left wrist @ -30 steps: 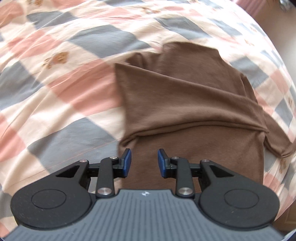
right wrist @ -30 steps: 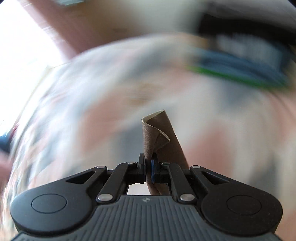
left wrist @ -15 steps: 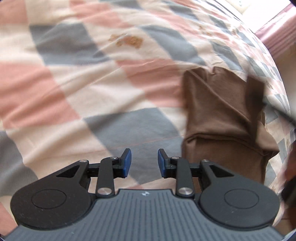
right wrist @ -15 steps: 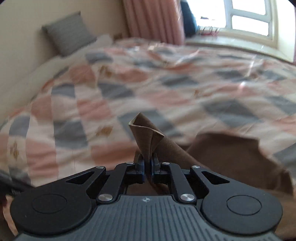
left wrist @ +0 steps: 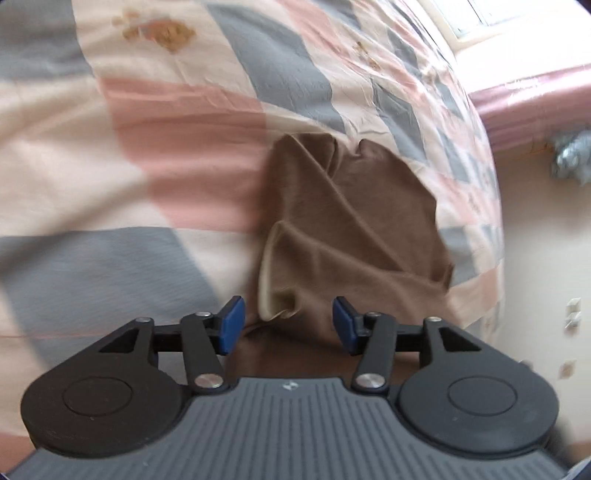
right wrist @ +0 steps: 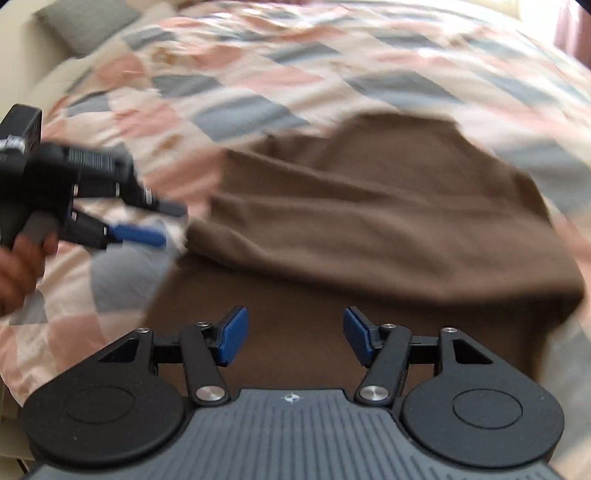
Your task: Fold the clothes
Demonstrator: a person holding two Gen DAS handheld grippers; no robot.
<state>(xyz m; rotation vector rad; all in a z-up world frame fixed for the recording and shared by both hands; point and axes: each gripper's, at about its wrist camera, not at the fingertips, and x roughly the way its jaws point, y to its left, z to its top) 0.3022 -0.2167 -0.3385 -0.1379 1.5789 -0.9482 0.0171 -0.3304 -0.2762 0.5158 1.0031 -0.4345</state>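
A brown garment (left wrist: 343, 221) lies partly folded on the checked bedspread (left wrist: 147, 122), with a sleeve or flap laid across its body. It also fills the middle of the right wrist view (right wrist: 369, 221). My left gripper (left wrist: 288, 326) is open and empty, its jaws just above the garment's near edge. My right gripper (right wrist: 293, 336) is open and empty over the garment's lower part. The left gripper also shows at the left of the right wrist view (right wrist: 140, 225), beside the garment's left edge.
The bedspread (right wrist: 258, 74) has pink, grey and cream squares. A grey pillow (right wrist: 85, 18) lies at the far left. The bed's edge, a pink curtain (left wrist: 532, 107) and a cream floor (left wrist: 543, 240) lie at the right of the left wrist view.
My right gripper let go of the brown fabric and opened; the fabric now lies on the garment. My left gripper opened wider and moved back over the garment's near edge.
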